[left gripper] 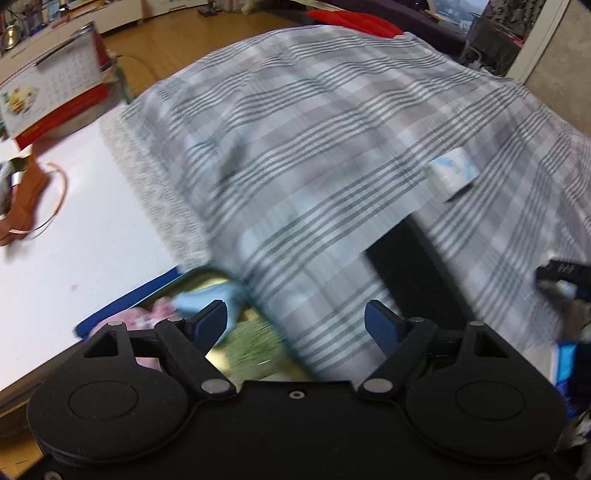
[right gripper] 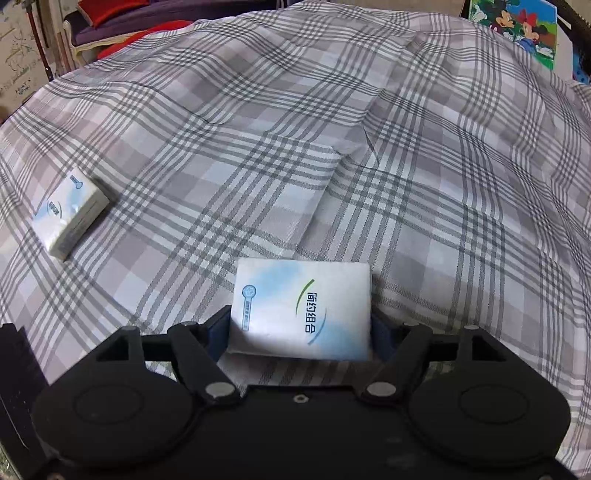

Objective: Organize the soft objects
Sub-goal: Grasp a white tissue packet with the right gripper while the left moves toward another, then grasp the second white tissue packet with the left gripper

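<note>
My right gripper [right gripper: 301,328] is shut on a white-and-blue tissue pack [right gripper: 301,306], held just above the grey plaid cloth [right gripper: 258,147]. A second tissue pack [right gripper: 70,212] lies on the cloth to the left; it also shows in the left wrist view [left gripper: 452,171]. My left gripper [left gripper: 295,325] is open and empty, with a hanging fold of the plaid cloth [left gripper: 314,166] between its fingers. Below it sits an open box [left gripper: 125,304] holding soft things in pink, light blue and green [left gripper: 255,350]. The left view is blurred.
A white table top [left gripper: 81,221] lies left, with a brown bag [left gripper: 26,206] and a desk calendar [left gripper: 51,92]. A fuzzy grey cloth edge [left gripper: 147,177] borders the plaid. A red cushion [left gripper: 354,20] is behind. The other gripper's black tip [left gripper: 561,275] shows at right.
</note>
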A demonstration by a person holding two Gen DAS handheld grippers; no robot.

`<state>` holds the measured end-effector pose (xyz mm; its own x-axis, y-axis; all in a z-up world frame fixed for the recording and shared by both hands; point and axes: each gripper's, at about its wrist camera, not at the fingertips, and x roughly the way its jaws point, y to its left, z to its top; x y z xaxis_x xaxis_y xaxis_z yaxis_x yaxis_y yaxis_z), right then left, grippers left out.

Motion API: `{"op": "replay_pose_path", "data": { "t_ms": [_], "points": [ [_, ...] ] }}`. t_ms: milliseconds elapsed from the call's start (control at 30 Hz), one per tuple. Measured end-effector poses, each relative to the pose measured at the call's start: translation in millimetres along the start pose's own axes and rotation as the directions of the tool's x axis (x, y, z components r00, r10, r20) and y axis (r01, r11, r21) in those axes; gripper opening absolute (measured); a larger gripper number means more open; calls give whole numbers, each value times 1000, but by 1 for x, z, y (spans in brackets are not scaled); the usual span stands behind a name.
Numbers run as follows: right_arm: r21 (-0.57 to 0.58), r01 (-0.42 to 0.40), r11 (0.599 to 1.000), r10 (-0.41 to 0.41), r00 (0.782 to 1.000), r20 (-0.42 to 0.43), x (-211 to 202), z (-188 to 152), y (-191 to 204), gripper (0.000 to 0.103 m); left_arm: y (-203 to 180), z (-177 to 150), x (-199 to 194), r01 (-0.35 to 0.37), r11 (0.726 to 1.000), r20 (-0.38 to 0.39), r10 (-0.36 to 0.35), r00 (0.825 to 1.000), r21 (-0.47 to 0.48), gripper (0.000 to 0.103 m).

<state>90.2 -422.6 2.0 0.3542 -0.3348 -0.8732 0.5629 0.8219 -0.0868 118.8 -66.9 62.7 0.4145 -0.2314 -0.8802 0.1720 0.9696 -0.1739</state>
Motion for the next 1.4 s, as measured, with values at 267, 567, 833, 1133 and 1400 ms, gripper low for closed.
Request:
{"op": "replay_pose_path", "data": {
  "t_ms": [267,567,833,1133,1400],
  "points": [
    [8,-20,1000,20,1000,-2,-1,0,-2,74,-100,57,16,60,995,-10,-60,998,78,78],
    [17,-29,999,29,1000,0,-1,-1,-3,74,-170,106,79,46,999,-63,-47,997,-13,78],
    [32,-43,999,43,999,1,-1,0,-6,75,-192,131,136,-30,993,-90,19,996,-117,78],
    [45,-58,997,58,998,2,-1,1,-8,76,-200,140,177,-172,977,-124,157,980,-127,84],
    [52,-66,996,66,998,3,-1,0,-8,77,-193,139,156,-144,981,-82,134,988,-130,85]
  ]
}}
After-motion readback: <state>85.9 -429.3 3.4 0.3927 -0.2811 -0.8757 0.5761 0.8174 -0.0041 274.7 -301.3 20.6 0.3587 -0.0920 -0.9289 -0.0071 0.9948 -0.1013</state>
